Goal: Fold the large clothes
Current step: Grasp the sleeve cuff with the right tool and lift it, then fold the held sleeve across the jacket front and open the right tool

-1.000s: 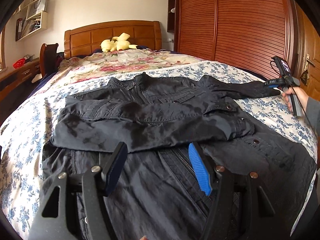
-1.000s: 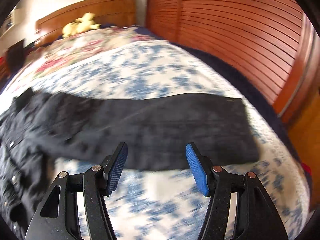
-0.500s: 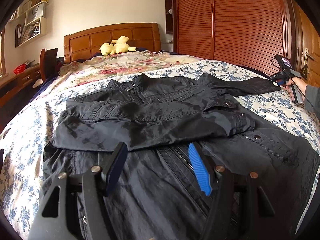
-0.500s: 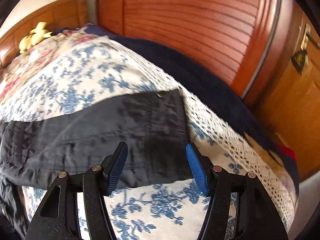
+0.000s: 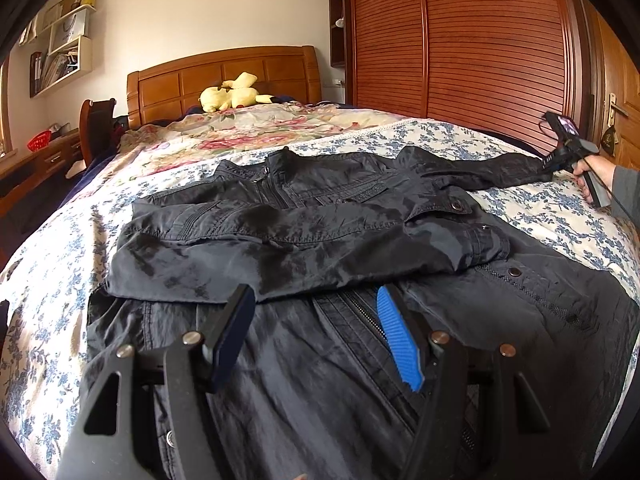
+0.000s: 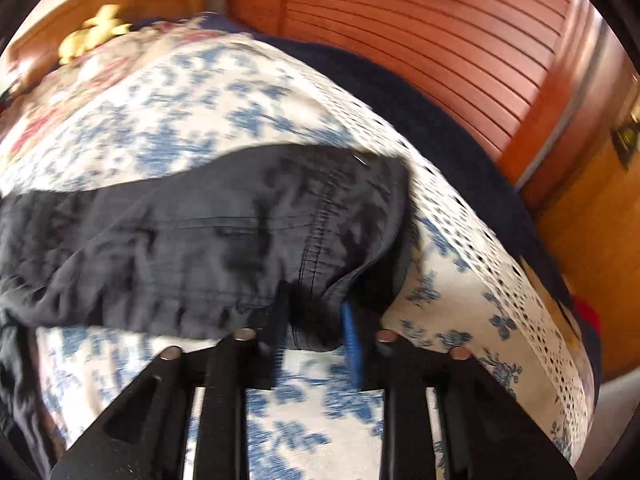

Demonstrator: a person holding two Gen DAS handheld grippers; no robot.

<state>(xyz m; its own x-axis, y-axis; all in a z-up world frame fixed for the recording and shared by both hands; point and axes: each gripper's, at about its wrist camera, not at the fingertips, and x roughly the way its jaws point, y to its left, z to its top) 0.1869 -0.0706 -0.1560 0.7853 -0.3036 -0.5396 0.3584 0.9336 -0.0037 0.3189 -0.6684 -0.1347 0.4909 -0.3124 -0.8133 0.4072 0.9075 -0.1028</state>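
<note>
Black jacket (image 5: 320, 220): lightweight creased fabric, front zip, snap buttons, chest pockets; lies spread face-up across the bedspread (image 5: 560, 216) (white, blue floral print), hem toward the foot edge, collar toward the headboard (image 5: 224, 76). One sleeve is folded across the chest; the other sleeve (image 6: 224, 232) stretches out to the bed's side edge by the wardrobe (image 5: 480, 48).

Left gripper (image 5: 316, 332): low over the jacket's hem, fingers spread wide, holding nothing.

Right gripper (image 6: 316, 332): at the side edge, fingers clamped on the cuff of the outstretched sleeve; the picture is motion-blurred.

Yellow plush toy (image 5: 232, 96): against the headboard, on the floral quilt (image 5: 256, 128).
</note>
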